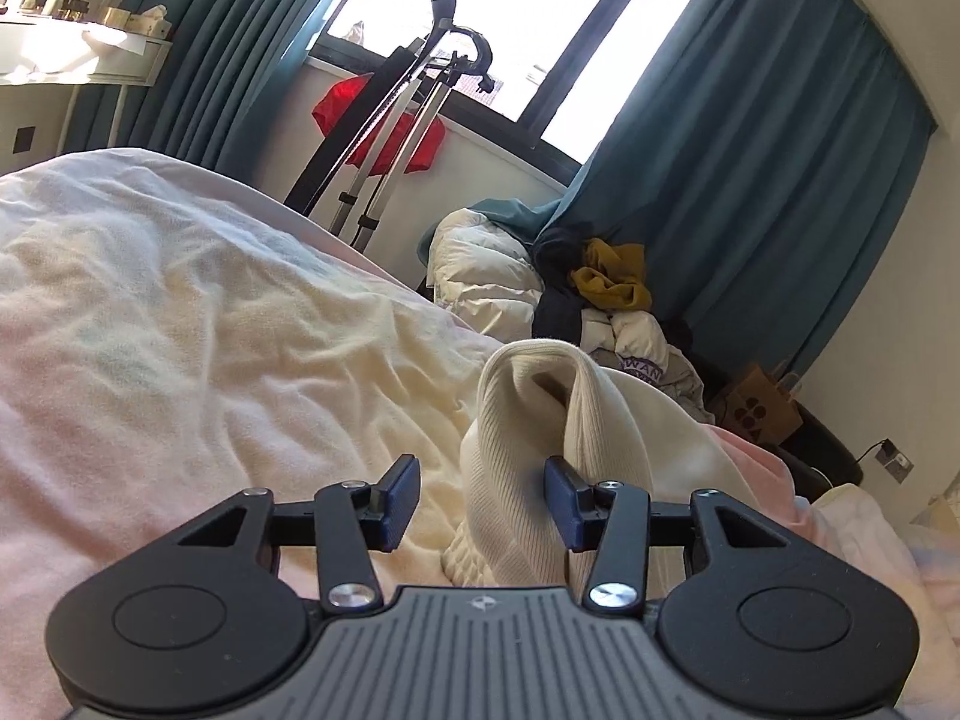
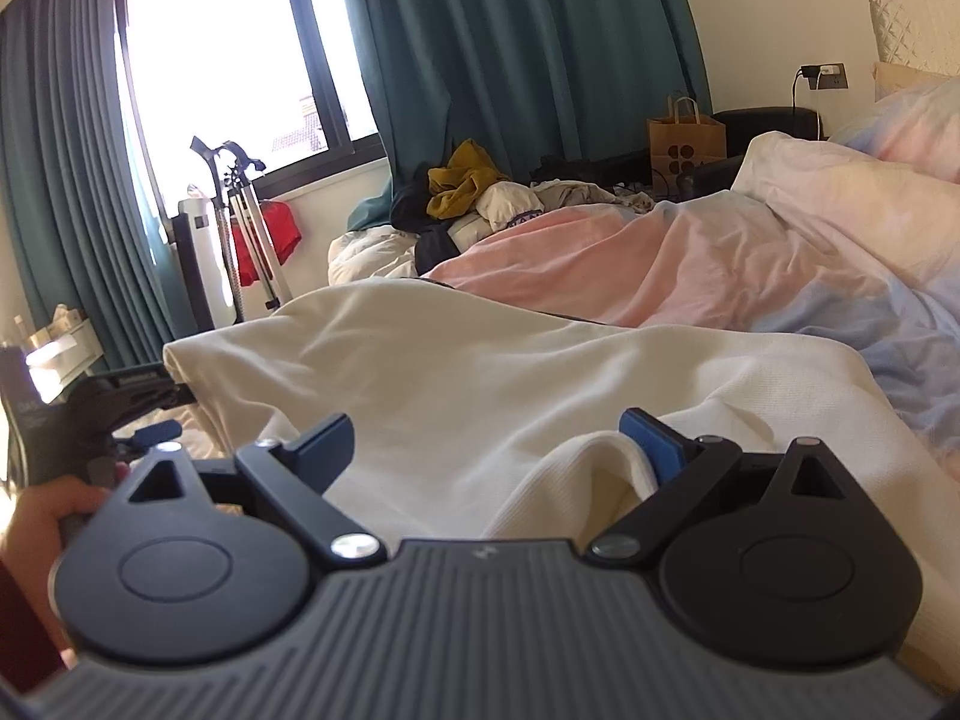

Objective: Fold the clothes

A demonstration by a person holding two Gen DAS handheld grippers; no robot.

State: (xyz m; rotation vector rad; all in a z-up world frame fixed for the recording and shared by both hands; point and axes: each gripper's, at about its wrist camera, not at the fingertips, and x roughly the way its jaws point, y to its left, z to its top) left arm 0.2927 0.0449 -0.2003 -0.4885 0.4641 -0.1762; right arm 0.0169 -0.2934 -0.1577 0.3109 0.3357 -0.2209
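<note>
Cream knit garment lay rumpled on the bed, and in the left wrist view its ribbed edge stood up in a loose fold right between the blue pads of the left gripper. The jaws were spread, with a ribbed fold against the right-hand pad and a gap beside the other, so nothing was pinched. A pile of clothes sat well beyond, by the teal curtain.

In the right wrist view the same cream garment spread broad and fairly flat across the pink and blue bedding. The right gripper was also spread wide; a rolled edge of the cloth rose just inside its right-hand pad, touching or nearly so, but not clamped. At far left the left gripper showed at the garment's corner, with a hand on its handle.

By my judgement both tongs were placed at the cloth's near edge with nothing gripped, which would fit either lining up to grip for a fold or having just let go after one. If a grip was wanted, each jaw needed to close on a single clean edge, not a bunched roll
</note>
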